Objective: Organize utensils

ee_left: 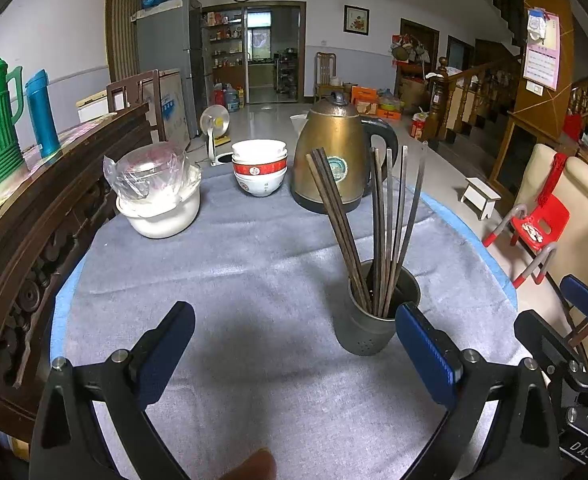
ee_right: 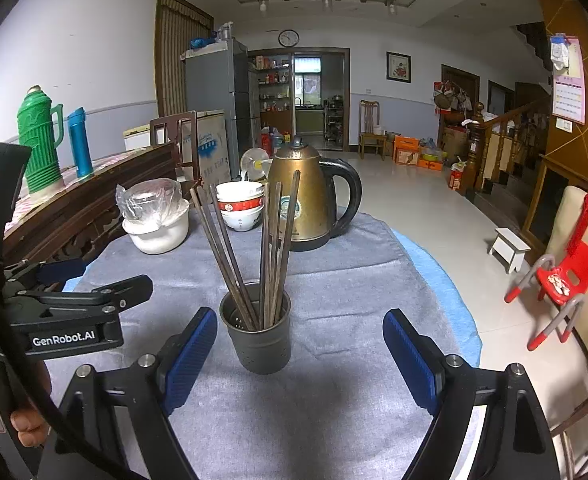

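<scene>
Both my tools gape empty — left tool (ee_left: 294,344), right tool (ee_right: 300,344) — near the cup (ee_right: 258,340) (chopsticks (ee_right: 271,248) upright inside).

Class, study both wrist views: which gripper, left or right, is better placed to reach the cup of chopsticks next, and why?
Probably the right gripper. The chopstick cup stands centred between its open fingers, just ahead. In the left wrist view the left gripper faces bare cloth, with the cup off beside its right-hand finger.

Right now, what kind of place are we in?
Most likely a lived-in family home's dining area: a cloth-covered table with stacked bowls, a kettle, a chopstick holder, and a fridge behind.
</scene>
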A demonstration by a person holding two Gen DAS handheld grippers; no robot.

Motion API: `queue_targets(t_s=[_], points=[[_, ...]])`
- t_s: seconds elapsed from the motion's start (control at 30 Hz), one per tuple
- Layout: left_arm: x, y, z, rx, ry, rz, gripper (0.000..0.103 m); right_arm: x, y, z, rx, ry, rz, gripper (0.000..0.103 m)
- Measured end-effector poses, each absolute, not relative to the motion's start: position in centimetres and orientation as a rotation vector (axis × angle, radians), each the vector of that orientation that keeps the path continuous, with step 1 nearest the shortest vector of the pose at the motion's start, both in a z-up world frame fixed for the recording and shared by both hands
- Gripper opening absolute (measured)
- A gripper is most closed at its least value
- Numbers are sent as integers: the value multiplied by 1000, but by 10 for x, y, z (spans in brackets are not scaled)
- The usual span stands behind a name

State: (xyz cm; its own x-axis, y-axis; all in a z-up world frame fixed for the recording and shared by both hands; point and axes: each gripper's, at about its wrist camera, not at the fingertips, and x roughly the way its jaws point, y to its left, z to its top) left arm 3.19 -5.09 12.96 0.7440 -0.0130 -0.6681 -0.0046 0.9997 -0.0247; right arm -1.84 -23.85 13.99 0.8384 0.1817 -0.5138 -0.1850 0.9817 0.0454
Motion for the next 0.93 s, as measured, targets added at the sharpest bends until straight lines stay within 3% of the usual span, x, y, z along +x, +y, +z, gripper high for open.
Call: queue_targets(t_s=[0.93], points=[[37, -60, 131, 6, 722, -23, 100, -10, -238, 136, -8, 552, 192, 87]])
